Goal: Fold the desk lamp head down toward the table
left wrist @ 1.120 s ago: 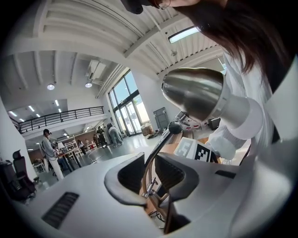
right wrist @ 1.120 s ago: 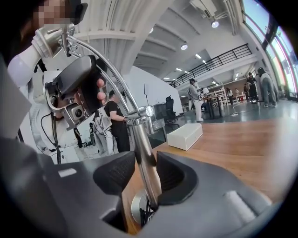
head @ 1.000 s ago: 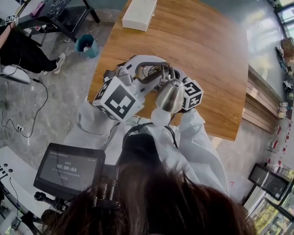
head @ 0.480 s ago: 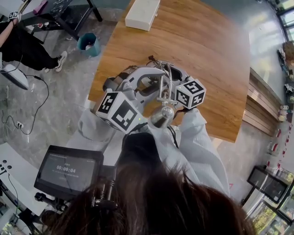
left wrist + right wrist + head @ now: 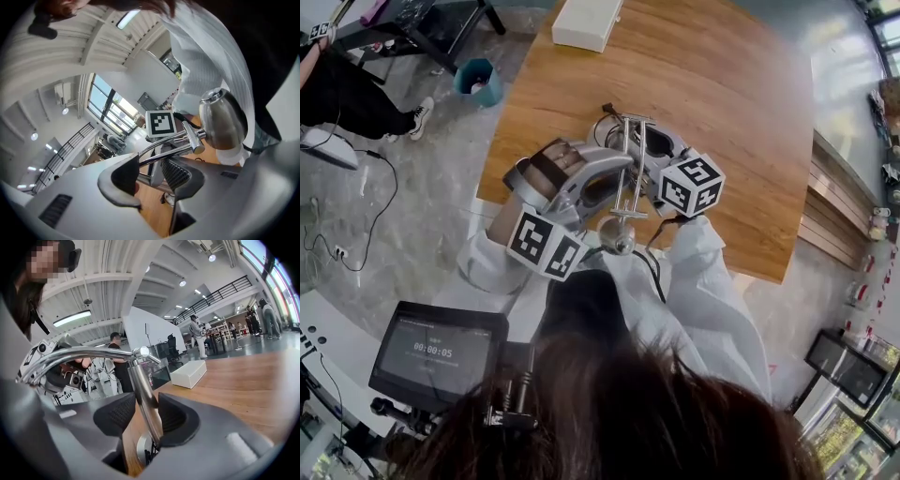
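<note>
A chrome desk lamp stands on the wooden table (image 5: 741,103). Its twin-rod arm (image 5: 630,164) is folded toward the near edge, and the bell-shaped head (image 5: 619,241) hangs low by my white sleeve. My left gripper (image 5: 609,178) reaches in from the left. In the left gripper view its jaws (image 5: 152,176) are opening with the arm rods (image 5: 168,150) running loosely between the pads, and the lamp head (image 5: 222,124) is beyond them. My right gripper (image 5: 140,416) is shut on the upright lamp post (image 5: 146,401) just above the base.
A white box (image 5: 586,21) lies at the table's far edge, also seen as the white box (image 5: 189,373) in the right gripper view. The lamp's cable (image 5: 605,117) trails behind the base. A teal bin (image 5: 475,82) stands on the floor to the left, and a monitor (image 5: 436,352) sits near me.
The lamp head has swung down and toward me. My left gripper has rolled and sunk with the arm, its marker cube dropping lower. The right gripper has stayed on the post.
</note>
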`<action>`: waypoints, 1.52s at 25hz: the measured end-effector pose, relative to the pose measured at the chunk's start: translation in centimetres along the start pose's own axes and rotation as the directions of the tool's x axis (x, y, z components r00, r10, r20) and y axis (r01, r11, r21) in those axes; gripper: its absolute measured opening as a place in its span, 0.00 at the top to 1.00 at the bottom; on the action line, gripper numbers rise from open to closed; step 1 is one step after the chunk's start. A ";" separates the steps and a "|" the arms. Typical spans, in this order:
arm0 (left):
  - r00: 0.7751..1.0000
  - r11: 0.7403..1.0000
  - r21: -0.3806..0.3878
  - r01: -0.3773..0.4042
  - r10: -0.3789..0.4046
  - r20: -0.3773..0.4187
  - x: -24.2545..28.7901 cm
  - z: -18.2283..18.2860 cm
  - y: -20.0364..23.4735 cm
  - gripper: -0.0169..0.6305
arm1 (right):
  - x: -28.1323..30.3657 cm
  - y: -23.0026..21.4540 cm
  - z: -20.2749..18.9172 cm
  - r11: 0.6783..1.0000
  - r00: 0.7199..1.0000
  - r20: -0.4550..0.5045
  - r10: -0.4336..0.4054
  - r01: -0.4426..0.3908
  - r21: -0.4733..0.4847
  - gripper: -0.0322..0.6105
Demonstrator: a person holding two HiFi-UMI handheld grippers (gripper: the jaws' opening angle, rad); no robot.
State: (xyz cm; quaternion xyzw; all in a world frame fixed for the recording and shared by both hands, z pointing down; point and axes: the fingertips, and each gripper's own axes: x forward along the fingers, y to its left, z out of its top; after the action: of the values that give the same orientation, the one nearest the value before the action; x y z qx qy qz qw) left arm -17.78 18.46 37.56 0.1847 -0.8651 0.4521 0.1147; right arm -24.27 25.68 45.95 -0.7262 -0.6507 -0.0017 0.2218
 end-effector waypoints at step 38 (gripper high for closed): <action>0.894 0.884 0.181 -0.432 0.446 -0.046 1.8 -8.2 -3.9 0.64 | 1.4 -1.9 -1.4 0.998 0.998 0.042 -0.038 0.036 0.055 0.72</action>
State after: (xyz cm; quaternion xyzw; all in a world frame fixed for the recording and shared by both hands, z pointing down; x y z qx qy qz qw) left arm -17.46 22.78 45.72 -0.0267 -0.8380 0.5442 0.0307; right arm -25.45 26.65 48.22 -0.7076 -0.6685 0.0275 0.2274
